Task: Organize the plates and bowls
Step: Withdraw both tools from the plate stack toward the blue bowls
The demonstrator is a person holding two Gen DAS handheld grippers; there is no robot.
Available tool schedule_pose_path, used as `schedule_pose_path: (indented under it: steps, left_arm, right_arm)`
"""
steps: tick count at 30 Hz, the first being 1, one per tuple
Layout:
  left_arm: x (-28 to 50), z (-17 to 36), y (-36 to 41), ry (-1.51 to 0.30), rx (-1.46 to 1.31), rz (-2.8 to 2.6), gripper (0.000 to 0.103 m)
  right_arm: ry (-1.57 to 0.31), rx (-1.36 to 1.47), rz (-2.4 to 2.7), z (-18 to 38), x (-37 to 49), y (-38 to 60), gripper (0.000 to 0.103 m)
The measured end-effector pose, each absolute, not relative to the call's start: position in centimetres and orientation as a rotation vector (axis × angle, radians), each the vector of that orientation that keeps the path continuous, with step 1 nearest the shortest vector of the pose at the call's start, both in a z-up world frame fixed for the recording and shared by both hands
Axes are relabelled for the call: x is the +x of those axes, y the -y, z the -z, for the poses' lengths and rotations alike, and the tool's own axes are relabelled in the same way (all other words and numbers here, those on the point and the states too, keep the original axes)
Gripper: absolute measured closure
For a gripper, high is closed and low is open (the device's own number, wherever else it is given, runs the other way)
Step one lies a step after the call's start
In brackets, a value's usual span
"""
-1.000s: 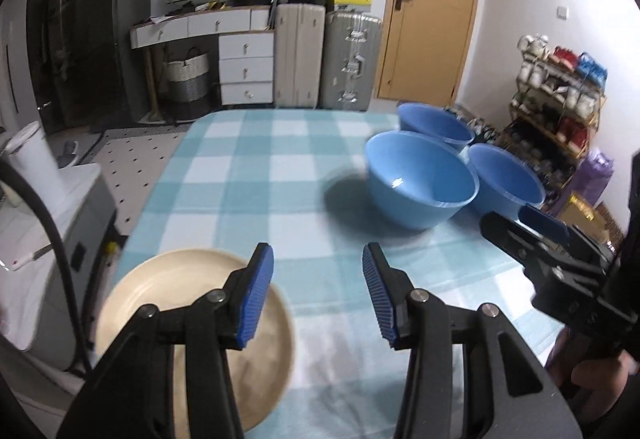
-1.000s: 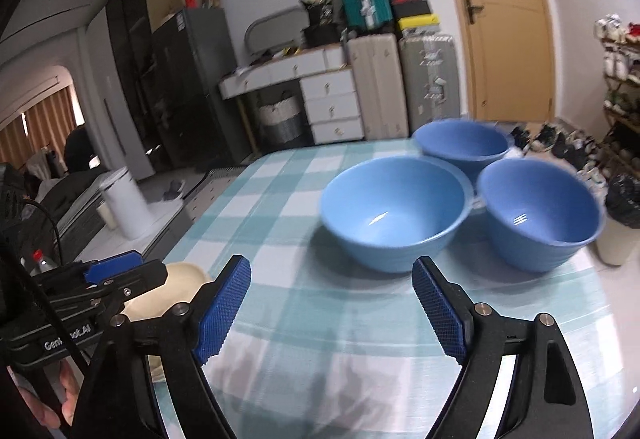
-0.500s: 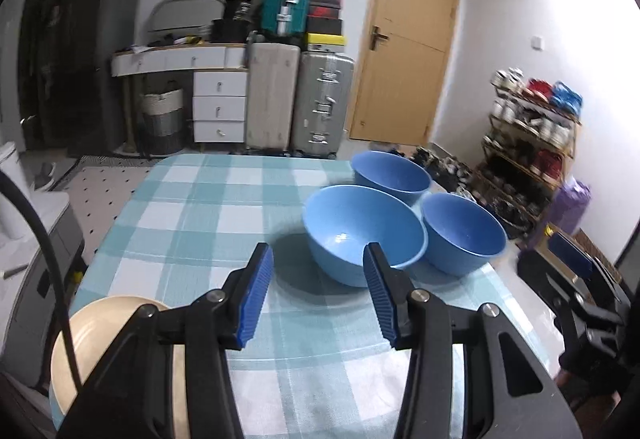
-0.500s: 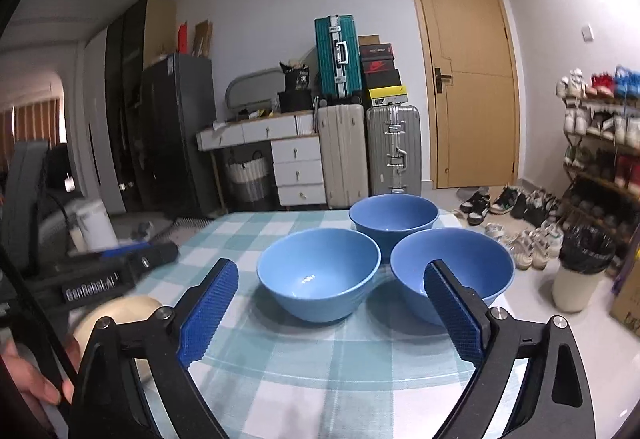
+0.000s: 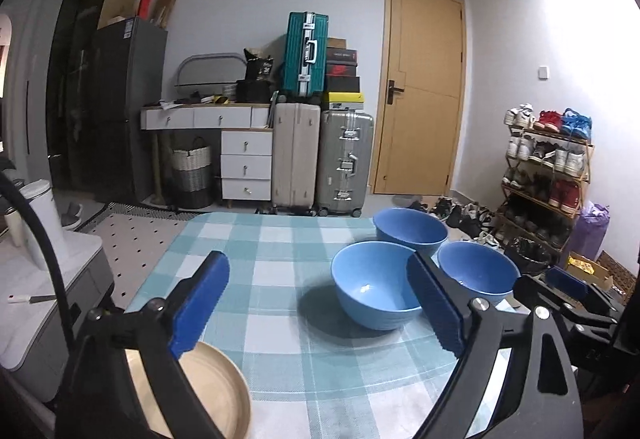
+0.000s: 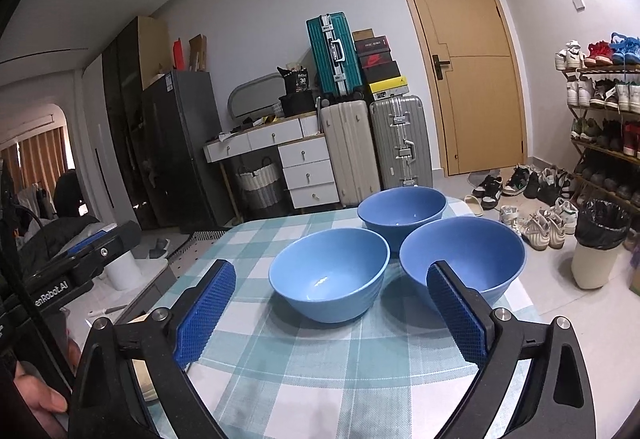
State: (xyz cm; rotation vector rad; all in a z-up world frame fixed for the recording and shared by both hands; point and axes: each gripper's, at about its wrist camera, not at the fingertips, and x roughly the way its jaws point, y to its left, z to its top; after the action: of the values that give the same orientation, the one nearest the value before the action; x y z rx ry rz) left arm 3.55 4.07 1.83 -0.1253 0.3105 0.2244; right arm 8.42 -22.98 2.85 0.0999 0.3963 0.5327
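Nearest in the left wrist view, the left tool (image 5: pixel 320 303) hangs above the worktop (image 5: pixel 280 359) with its blue-padded fingers (image 5: pixel 200 303) spread wide apart and nothing between them. Just under its left finger, a beige plate (image 5: pixel 216 395) lies at the near left corner of the checked teal-and-white cloth. The right tool (image 6: pixel 332 313) is likewise spread wide and empty, held low over the near edge of the cloth; in the left wrist view it shows only partly at the right border.

Beyond both tools, three blue bowls sit upright in a tight cluster on the right half of the worktop. The nearest blue bowl (image 6: pixel 329 275) stands toward the middle, the right blue bowl (image 6: pixel 462 259) just beside it, and the far blue bowl (image 6: pixel 401 208) behind the two, close to the back edge. Whether their rims touch is unclear.

Past the worktop stand a white chest of drawers (image 5: pixel 246 159), two upright suitcases (image 5: pixel 320 159) with a teal suitcase (image 5: pixel 306 53) on top, a wooden door (image 5: pixel 420 95), and a shoe rack (image 5: pixel 548 175) at right.
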Motion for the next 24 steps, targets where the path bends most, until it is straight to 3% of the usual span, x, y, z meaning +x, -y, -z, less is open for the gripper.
schedule_pose_path:
  steps: [6, 8, 24]
  left_arm:
    - [3.3, -1.4, -3.8, -0.293, -0.093, -0.272, 0.01]
    - [3.2, -1.3, -3.8, -0.292, -0.098, -0.27, 0.0]
    - [3.0, -0.9, -2.7, -0.295, -0.034, -0.283, 0.0]
  right_arm:
    - [-0.4, 0.068, -0.532, -2.7, 8.1, 22.3, 0.004]
    - [-0.401, 0.06, -0.534, -2.7, 7.9, 22.3, 0.003]
    - [-0.423, 0.017, -0.533, -2.0, 8.1, 21.2, 0.002]
